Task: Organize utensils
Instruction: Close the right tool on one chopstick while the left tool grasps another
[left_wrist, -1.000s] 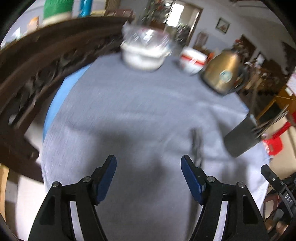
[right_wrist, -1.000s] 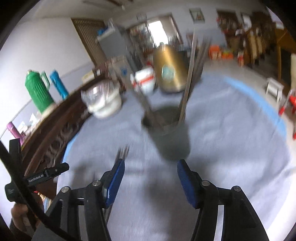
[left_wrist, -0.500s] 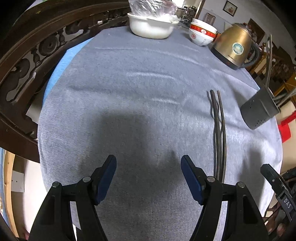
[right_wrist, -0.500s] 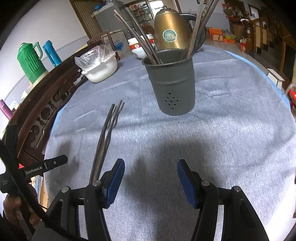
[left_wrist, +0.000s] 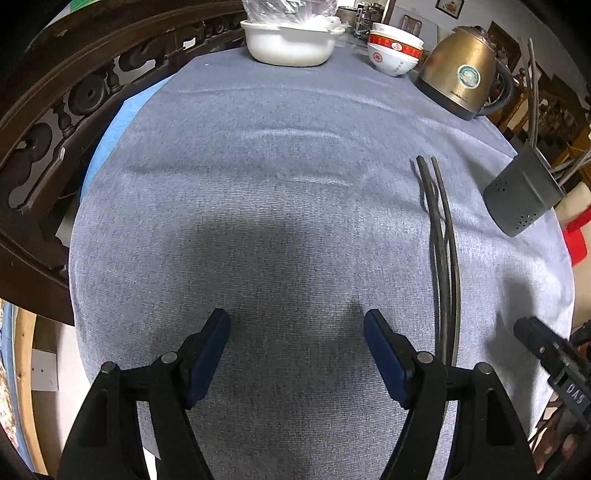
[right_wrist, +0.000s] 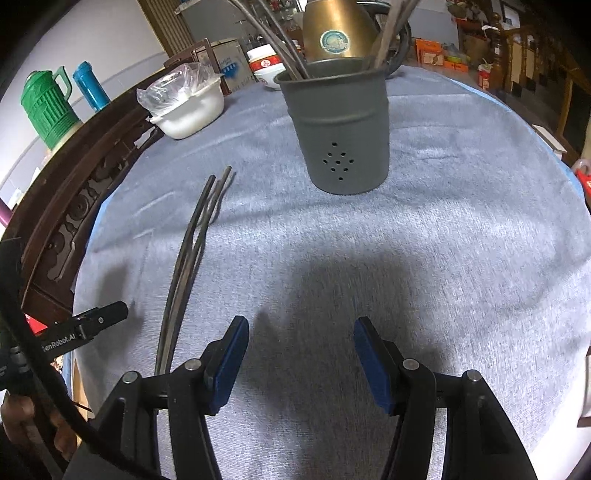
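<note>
Some chopsticks already stand in the holder (right_wrist: 341, 129), but loose chopsticks (right_wrist: 188, 251) remain on the table while both the left gripper (left_wrist: 297, 354) and the right gripper (right_wrist: 297, 363) gape empty.

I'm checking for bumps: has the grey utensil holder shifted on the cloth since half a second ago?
No. The grey utensil holder stands as it did against the loose chopsticks and kettle; only the camera has neared.

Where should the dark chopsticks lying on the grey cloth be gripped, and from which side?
Probably mid-length on the dark chopsticks, coming straight down with the jaws across the bundle: they lie flat, bunched together at the middle and splayed at the far tips.
</note>
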